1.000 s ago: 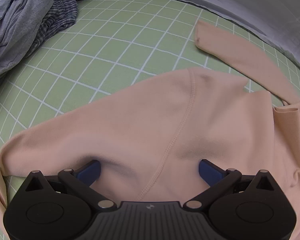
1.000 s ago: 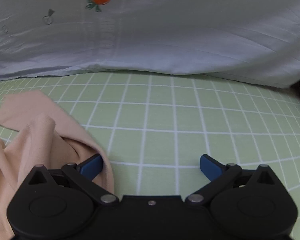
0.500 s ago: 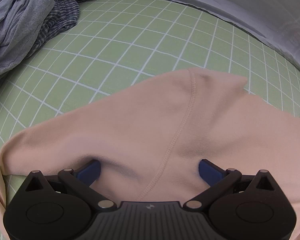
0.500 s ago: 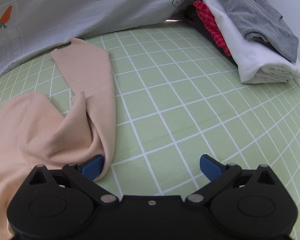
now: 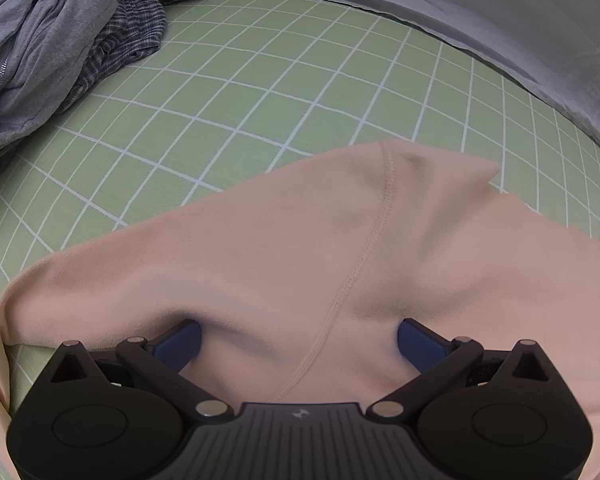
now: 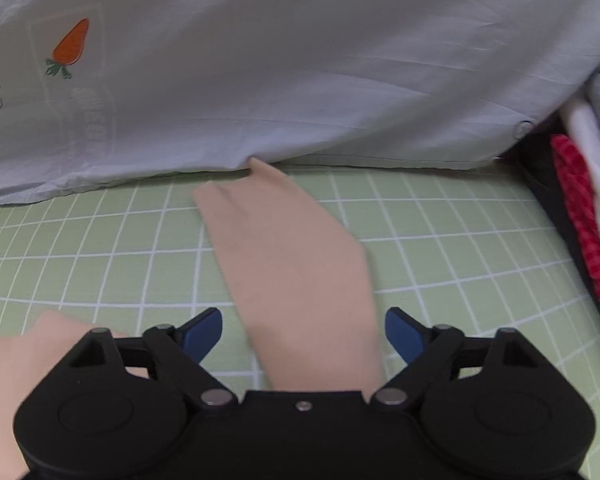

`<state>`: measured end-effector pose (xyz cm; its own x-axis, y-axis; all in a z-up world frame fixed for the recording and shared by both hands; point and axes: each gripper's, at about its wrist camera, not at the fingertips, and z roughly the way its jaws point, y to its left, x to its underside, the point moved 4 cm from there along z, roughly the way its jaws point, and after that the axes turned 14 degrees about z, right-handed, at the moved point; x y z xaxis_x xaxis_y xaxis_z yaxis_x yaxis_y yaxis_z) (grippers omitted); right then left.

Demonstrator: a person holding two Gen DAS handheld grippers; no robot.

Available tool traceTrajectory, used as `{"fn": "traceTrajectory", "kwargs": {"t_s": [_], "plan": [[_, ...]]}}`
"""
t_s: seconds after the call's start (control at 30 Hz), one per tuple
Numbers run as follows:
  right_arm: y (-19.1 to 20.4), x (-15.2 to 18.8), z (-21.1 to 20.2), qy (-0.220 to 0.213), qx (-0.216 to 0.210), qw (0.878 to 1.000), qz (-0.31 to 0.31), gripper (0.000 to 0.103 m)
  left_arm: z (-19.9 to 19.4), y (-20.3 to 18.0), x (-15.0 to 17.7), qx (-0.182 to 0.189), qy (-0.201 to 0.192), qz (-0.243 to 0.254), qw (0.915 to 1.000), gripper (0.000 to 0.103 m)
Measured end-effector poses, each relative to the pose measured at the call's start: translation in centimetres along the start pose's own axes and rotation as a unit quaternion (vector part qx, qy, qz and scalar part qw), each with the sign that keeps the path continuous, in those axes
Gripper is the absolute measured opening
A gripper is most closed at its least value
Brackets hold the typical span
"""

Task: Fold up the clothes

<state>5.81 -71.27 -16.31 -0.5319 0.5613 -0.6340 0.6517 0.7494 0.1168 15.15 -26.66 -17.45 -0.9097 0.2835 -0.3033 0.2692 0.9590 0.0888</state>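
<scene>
Grey jacket and plaid shirt [image 5: 80, 40] heaped far left on the green grid sheet [image 5: 260, 80]; folded stack [image 6: 588, 216] at right, carrot-print quilt [image 6: 300, 60] behind. Peach top [image 5: 300, 260] lies flat mid-sheet, its sleeve [image 6: 292, 264] stretched toward the quilt. Left tongs [image 5: 299, 340] pitched steeply down, blue pads apart over the seam (contact unclear). Right tongs [image 6: 303, 334] just been closing, still apart, straddling the sleeve.

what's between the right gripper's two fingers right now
In the right wrist view, the peach sleeve lies flat on the green grid sheet between the open right gripper.
</scene>
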Motion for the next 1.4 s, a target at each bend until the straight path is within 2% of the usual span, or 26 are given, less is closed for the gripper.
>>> {"fn": "traceTrajectory", "kwargs": {"t_s": [0.1,0.17,0.2,0.23,0.3,0.4,0.57,0.63,0.7,0.8,0.87,0.9,0.93,1.0,1.13,1.17,1.2,1.23,1.3,1.4], "plan": [[1.1,0.3,1.0,0.002,0.001,1.0,-0.024,0.065,0.0,0.0,0.0,-0.001,-0.002,-0.001,1.0,0.103],[0.8,0.2,0.9,0.0,-0.004,1.0,-0.018,0.058,0.1,-0.1,0.0,-0.002,-0.003,-0.003,1.0,0.103],[0.6,0.1,0.9,-0.001,-0.007,1.0,-0.015,0.043,0.1,-0.1,0.0,-0.002,-0.004,-0.004,1.0,0.103],[0.5,0.0,0.9,-0.002,-0.009,1.0,-0.012,0.023,0.1,-0.1,0.0,-0.003,-0.004,-0.005,1.0,0.103],[-0.4,-0.3,0.6,-0.01,-0.01,1.0,-0.003,0.007,0.1,-0.1,0.0,-0.004,-0.003,-0.008,1.0,0.103],[-4.0,-0.9,-1.6,-0.044,-0.004,0.997,0.066,0.006,0.1,-0.1,-0.1,-0.003,-0.002,-0.009,0.9999,0.103],[-12.4,0.7,-7.6,-0.087,0.09,0.979,0.16,0.005,0.0,-0.1,-0.1,-0.006,-0.006,-0.014,0.9999,0.103],[-16.2,3.0,-9.9,-0.078,0.133,0.968,0.199,0.005,0.0,-0.1,-0.1,-0.006,-0.005,-0.015,0.9999,0.103],[-19.4,6.1,-11.4,-0.048,0.158,0.956,0.241,0.005,0.1,-0.2,-0.1,-0.006,-0.003,-0.015,0.9999,0.103],[-21.5,10.4,-12.4,-0.004,0.162,0.947,0.279,0.005,0.1,-0.1,-0.2,-0.006,0.0,-0.017,0.9998,0.103],[-21.6,11.7,-13.2,-0.012,0.149,0.942,0.299,0.008,0.1,-0.1,-0.2,-0.006,0.005,-0.02,0.9998,0.103],[-21.7,11.7,-13.2,-0.017,0.15,0.938,0.311,0.014,0.1,-0.1,-0.3,-0.005,0.007,-0.021,0.9997,0.103],[-21.7,11.7,-13.3,-0.022,0.151,0.934,0.323,0.031,0.2,-0.1,-0.3,-0.005,0.009,-0.021,0.9997,0.103],[-22.1,11.3,-13.2,-0.034,0.153,0.927,0.339,0.05,0.2,-0.1,-0.4,-0.004,0.013,-0.022,0.9997,0.103],[-23.3,9.8,-12.3,-0.045,0.173,0.921,0.347,0.053,0.3,-0.1,-0.4,-0.004,0.013,-0.022,0.9997,0.103],[-23.7,9.6,-12.2,-0.045,0.181,0.917,0.354,0.052,0.3,0.0,-0.3,-0.004,0.013,-0.022,0.9997,0.103],[-24.3,9.6,-12.2,-0.044,0.187,0.912,0.363,0.046,0.3,-0.1,-0.3,-0.005,0.011,-0.023,0.9997,0.103],[-24.7,9.7,-12.2,-0.044,0.192,0.907,0.372,0.03,0.3,-0.1,-0.3,-0.005,0.011,-0.023,0.9997,0.103],[-25.4,10.3,-12.8,-0.048,0.198,0.9,0.386,0.005,0.3,-0.2,-0.3,-0.006,0.009,-0.024,0.9997,0.103],[-25.4,11.9,-14.3,-0.045,0.205,0.897,0.389,0.004,0.3,-0.2,-0.1,-0.007,0.008,-0.024,0.9997,0.103]]}}
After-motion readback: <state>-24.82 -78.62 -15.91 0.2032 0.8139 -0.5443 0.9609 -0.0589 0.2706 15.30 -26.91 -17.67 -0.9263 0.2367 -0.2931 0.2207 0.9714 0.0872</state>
